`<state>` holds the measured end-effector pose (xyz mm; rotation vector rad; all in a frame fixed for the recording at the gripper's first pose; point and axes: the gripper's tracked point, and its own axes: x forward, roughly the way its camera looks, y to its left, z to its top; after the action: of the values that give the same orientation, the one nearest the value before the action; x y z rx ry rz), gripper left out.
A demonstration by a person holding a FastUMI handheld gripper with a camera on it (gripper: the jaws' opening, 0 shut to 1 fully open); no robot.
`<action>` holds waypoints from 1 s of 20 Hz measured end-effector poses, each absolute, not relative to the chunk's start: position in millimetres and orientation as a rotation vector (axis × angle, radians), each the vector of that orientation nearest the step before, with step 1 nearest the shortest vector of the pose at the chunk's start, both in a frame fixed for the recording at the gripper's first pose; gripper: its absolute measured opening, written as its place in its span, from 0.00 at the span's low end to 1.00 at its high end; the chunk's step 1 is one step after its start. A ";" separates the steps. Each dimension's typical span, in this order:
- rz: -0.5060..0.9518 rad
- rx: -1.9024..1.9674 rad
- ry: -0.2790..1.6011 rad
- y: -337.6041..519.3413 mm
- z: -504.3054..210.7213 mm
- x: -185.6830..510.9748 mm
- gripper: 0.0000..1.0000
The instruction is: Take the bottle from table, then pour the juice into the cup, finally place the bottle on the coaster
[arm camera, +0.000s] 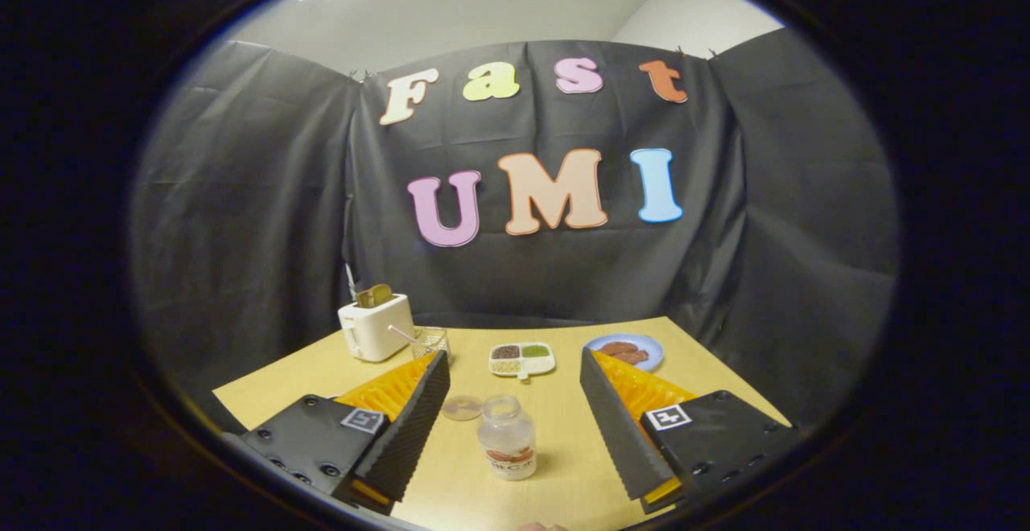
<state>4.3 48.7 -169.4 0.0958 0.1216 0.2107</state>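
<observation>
Clear plastic, uncapped and standing upright, the bottle [507, 438] sits low in the middle of the frame on the tan table [563, 467], and it lies between the two fingers, a little nearer the left one than the right. The gripper [515, 386] is spread wide and holds nothing; neither finger touches the bottle, and a fair gap shows on each side of it. The bottle's long axis runs straight up from the table, so the fingers face its side wall and would close across its width, which I judge the right way to take it. To my eye the task is at its first step, the reach, and the coming move turns on bringing the fingers forward and slightly left until the bottle is centred between them. A round coaster [462, 408] lies flat just beside the bottle, toward the left finger. Farther back, toward the middle left of the frame, a wire cup [431, 342] stands next to a white toaster [375, 327], well beyond the fingertips.
</observation>
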 end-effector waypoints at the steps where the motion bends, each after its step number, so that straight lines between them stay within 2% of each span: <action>1: 0.225 0.096 0.128 51.9 -180.8 6.1 1.00; 9: 0.269 0.066 0.278 65.5 -274.6 14.8 1.00; 20: 0.288 0.099 0.381 74.4 -346.2 37.2 1.00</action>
<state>37.2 74.4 -346.2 0.0995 0.3806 0.2885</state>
